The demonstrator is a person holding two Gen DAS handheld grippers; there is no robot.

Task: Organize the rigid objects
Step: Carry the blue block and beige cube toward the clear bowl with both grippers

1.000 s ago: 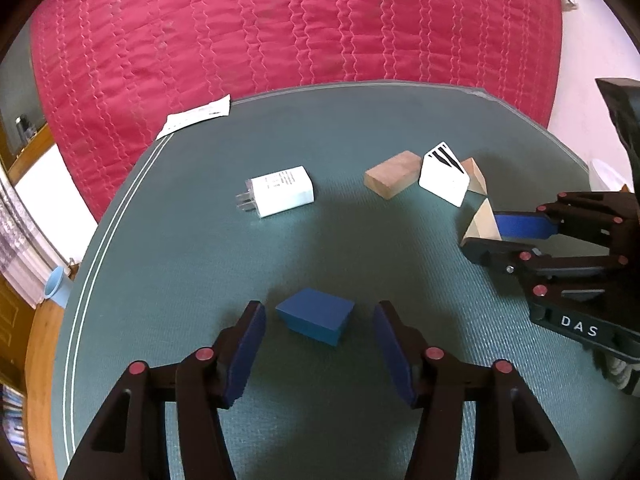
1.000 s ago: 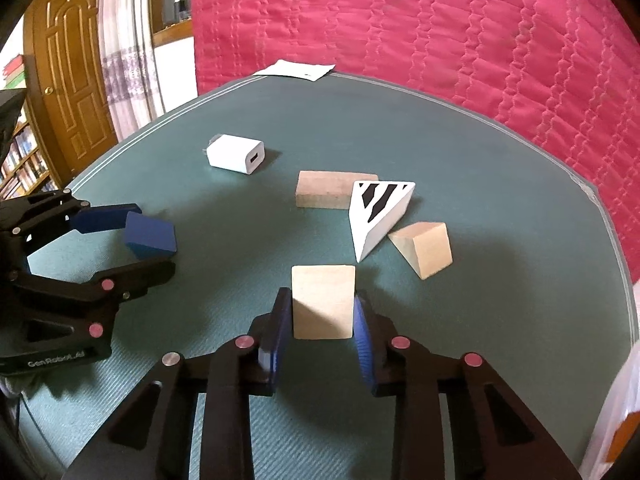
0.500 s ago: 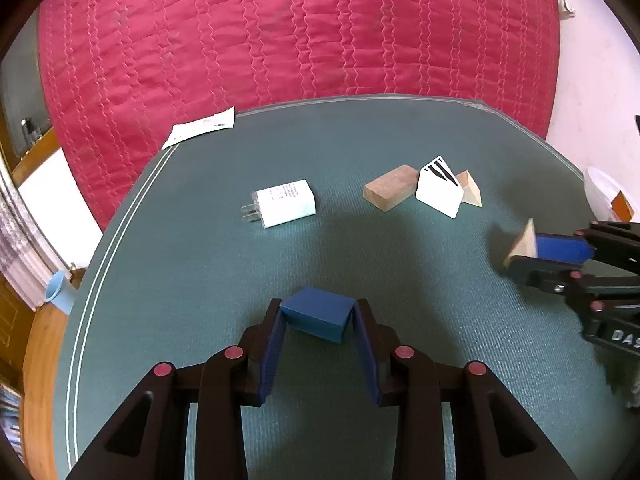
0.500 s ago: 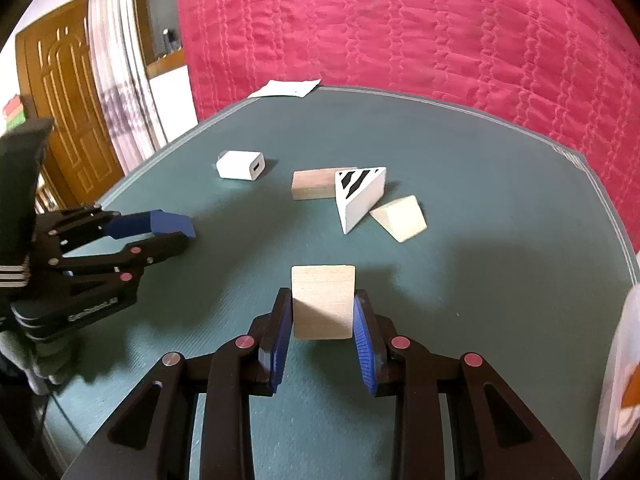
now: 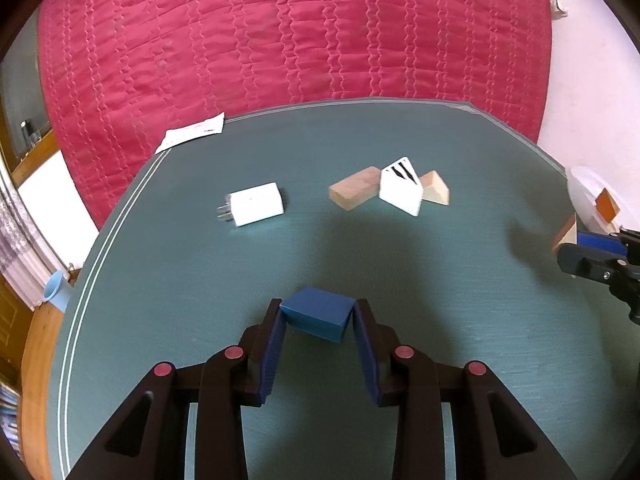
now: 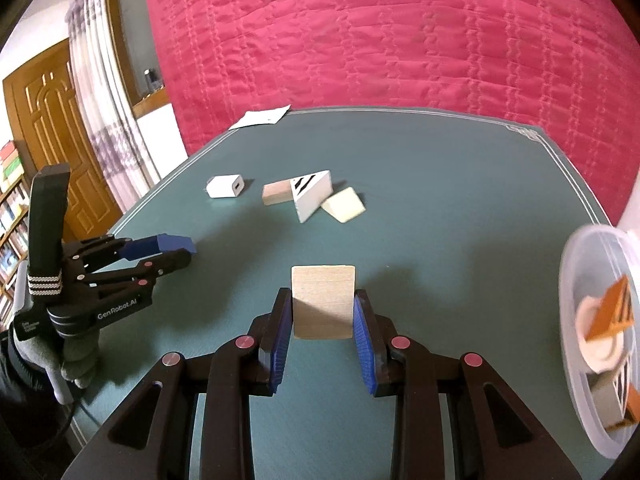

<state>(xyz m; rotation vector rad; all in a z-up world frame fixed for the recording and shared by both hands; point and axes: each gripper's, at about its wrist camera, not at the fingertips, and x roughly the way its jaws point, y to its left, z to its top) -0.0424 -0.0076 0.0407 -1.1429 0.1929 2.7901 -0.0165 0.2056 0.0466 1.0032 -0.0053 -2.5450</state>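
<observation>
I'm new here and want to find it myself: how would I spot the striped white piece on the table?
Start at the green table in front of the red quilt. Towards its far side three blocks huddle together, to the right of a white charger. The striped wedge is the middle one: white with black stripes, while both neighbours are bare wood.

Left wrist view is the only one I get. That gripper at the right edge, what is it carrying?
Observer: The right gripper is shut on a pale wooden block.
Operator: Where might that go?
Observer: Probably the clear plastic tub to its right; an orange striped block lies inside.
Operator: Who holds my gripper?
Observer: A hand in a grey glove grips the left gripper's handle, shut on the blue block.
</observation>
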